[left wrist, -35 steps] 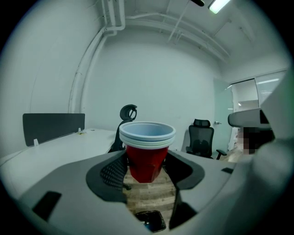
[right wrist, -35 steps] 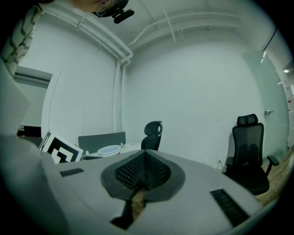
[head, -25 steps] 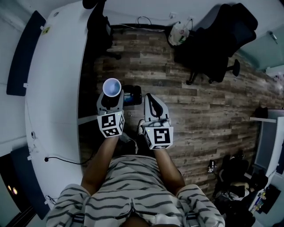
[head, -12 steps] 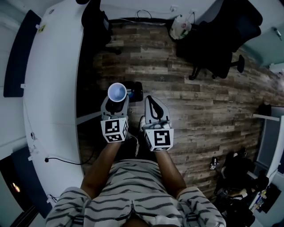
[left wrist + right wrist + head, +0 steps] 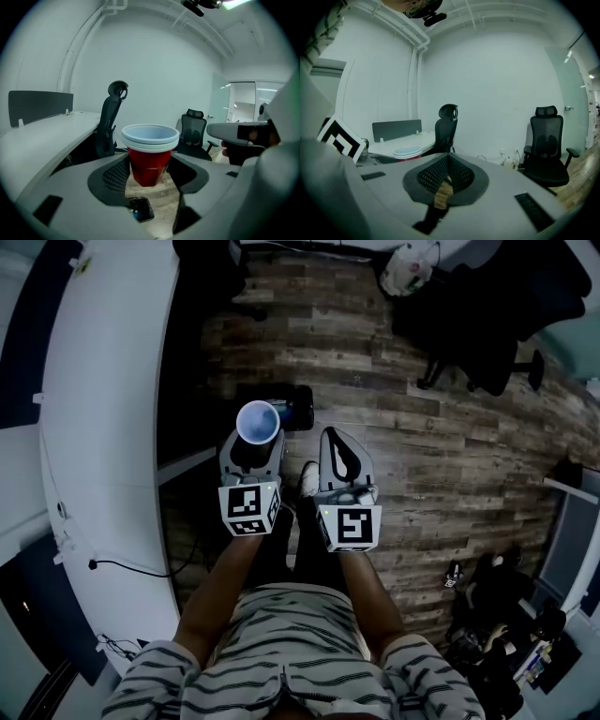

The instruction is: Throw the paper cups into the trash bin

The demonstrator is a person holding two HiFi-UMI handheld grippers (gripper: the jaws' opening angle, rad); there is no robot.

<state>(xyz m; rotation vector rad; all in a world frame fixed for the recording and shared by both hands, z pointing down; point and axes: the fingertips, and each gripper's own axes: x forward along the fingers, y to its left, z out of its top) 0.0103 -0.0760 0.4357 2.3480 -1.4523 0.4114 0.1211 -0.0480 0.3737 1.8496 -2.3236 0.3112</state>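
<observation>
My left gripper (image 5: 255,442) is shut on a stack of red paper cups (image 5: 258,420) with white insides, held upright over the wooden floor. In the left gripper view the cups (image 5: 150,152) sit between the two dark pads (image 5: 115,176), which press on their sides. A small dark bin-like container (image 5: 296,407) stands on the floor just beyond the cups and shows below them as a dark container (image 5: 140,209). My right gripper (image 5: 334,439) hangs beside the left one, shut and empty; in its own view the right gripper (image 5: 446,171) has meshed pads that meet, and the cups (image 5: 407,152) are at its left.
A long white curved desk (image 5: 103,427) runs down the left, with a black cable (image 5: 122,568) at its edge. Black office chairs (image 5: 506,324) and a white bag (image 5: 412,268) stand at the far right. The person's shoe (image 5: 307,479) is between the grippers.
Both grippers have sunk toward the floor together, with the cups still in the left one. The dark container now lies closer to the cups in the head view.
</observation>
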